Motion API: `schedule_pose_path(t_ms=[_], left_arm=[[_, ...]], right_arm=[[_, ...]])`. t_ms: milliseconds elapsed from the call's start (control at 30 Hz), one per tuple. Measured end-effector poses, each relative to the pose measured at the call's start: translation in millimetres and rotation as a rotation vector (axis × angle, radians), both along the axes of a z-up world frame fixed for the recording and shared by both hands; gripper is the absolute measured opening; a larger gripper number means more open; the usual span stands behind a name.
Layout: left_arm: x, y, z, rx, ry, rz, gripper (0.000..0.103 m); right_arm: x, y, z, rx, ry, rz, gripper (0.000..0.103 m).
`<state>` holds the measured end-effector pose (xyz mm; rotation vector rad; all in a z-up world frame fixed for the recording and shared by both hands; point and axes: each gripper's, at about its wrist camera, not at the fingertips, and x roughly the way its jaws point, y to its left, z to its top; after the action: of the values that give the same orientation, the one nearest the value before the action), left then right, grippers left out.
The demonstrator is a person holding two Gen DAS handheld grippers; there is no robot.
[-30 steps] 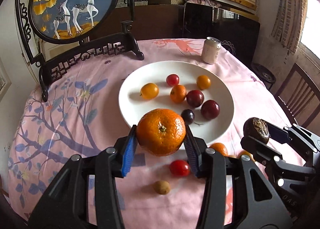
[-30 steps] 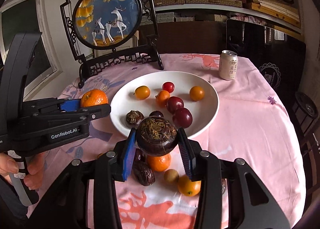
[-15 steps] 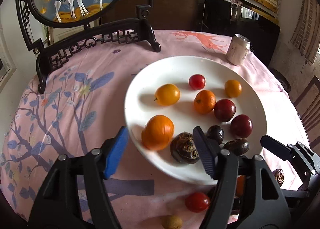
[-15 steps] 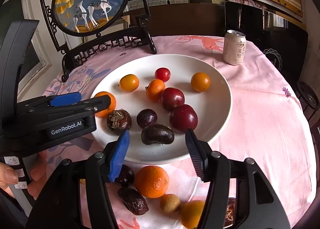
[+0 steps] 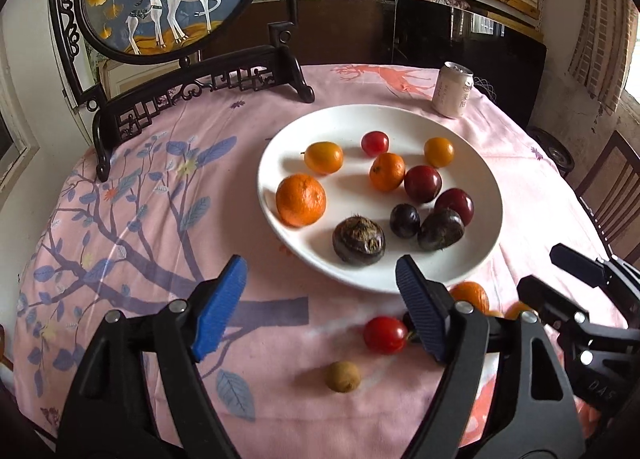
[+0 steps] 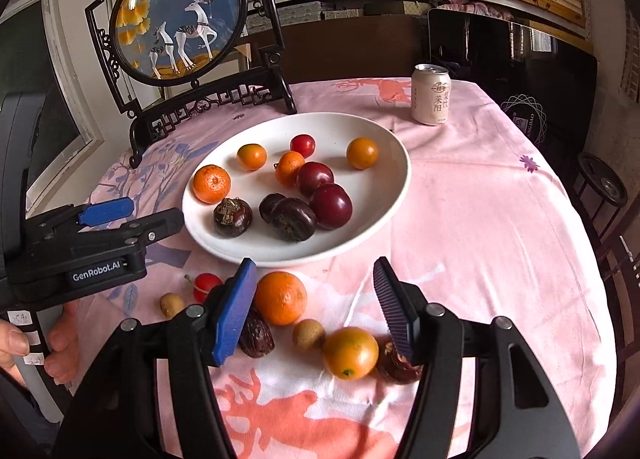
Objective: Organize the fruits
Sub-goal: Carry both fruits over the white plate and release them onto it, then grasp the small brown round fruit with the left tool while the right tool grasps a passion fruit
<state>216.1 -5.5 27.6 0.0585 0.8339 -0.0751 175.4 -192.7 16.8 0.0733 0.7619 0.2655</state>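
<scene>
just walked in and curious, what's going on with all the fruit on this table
A person is sorting fruit onto a white plate with two handheld grippers. Both the left gripper and right gripper are open and empty, hovering over the near side of the table. The plate holds tangerines, plums and dark fruits. A large tangerine, a cherry tomato and several small fruits lie on the pink tablecloth, not yet moved.

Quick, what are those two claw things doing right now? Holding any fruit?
Left gripper: open, holding nothing, above the tablecloth near the plate.
Right gripper: open, holding nothing, over the loose orange.
</scene>
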Motion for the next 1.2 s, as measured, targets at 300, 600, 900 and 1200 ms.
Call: schedule_pose_path(t_ms=[300,600,900,1200], left_arm=[[-59.5,-6.6,-19.6,0.015,0.024,-0.049,0.082],[-67.6,-1.9,-36.4,0.036,0.051,-0.043,0.082],[-51.1,-7.0,-51.6,0.070,0.070,-0.062,0.060],[-42.4,-11.0,-65.6,0.060,0.081,-0.106,0.025]], right_arm=[[-50.2,-24.5,-17.4,-0.018,0.027,-0.013,0.061],[-74.2,-34.6,-28.3,0.030,0.056,-0.020,0.061],[-75.2,-29.8,-28.9,0.018,0.058,0.000,0.061],[-50.8,-33.1,-47.5,-0.122,0.137,-0.037,0.061]])
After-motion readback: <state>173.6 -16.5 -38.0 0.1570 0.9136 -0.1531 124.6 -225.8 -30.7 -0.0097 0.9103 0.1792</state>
